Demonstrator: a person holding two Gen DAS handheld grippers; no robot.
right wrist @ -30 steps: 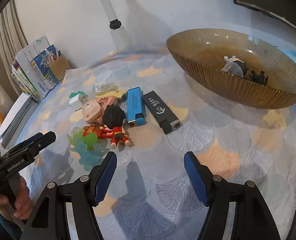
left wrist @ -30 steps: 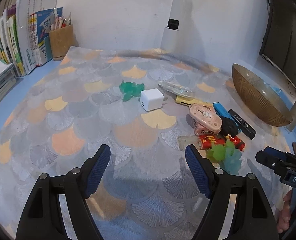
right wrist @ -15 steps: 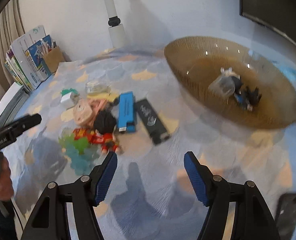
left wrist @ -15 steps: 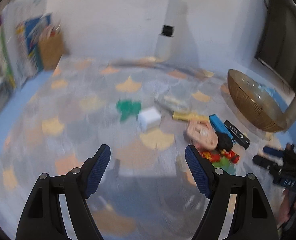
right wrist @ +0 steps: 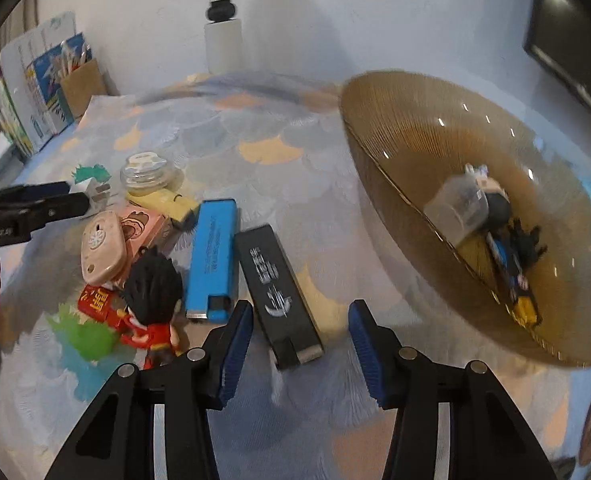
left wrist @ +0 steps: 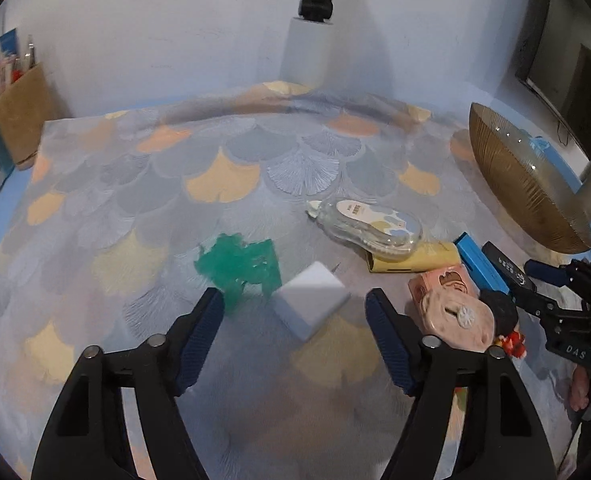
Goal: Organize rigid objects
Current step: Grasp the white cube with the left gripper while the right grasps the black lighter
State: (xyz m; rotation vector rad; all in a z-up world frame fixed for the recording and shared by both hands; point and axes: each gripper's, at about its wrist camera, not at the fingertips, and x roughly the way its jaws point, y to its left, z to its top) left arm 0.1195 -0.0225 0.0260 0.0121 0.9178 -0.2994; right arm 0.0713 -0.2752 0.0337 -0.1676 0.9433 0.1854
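My left gripper (left wrist: pixel 294 320) is open and empty, its jaws either side of a white charger cube (left wrist: pixel 310 303) on the patterned mat. A green toy (left wrist: pixel 239 264) lies just left of the cube. My right gripper (right wrist: pixel 299 332) is open and empty, its jaws around the near end of a black lighter (right wrist: pixel 275 280). A blue lighter (right wrist: pixel 212 260) lies left of it. A red-clad figurine (right wrist: pixel 151 300), a pink case (right wrist: pixel 103 246), a yellow box (right wrist: pixel 167 202) and a clear tape dispenser (left wrist: pixel 371 228) lie close by. A brown ribbed bowl (right wrist: pixel 391 184) holds several small items.
A cardboard pen holder (left wrist: pixel 21 120) and books (right wrist: pixel 35 92) stand at the back left. A white lamp post (left wrist: pixel 311 24) rises at the back wall. A dark monitor (left wrist: pixel 575 60) stands at the right. A light green toy (right wrist: pixel 87 336) lies by the figurine.
My left gripper has moved forward and down until its jaws flank the white cube. My right gripper has moved forward and down to the black lighter. Both stayed open.
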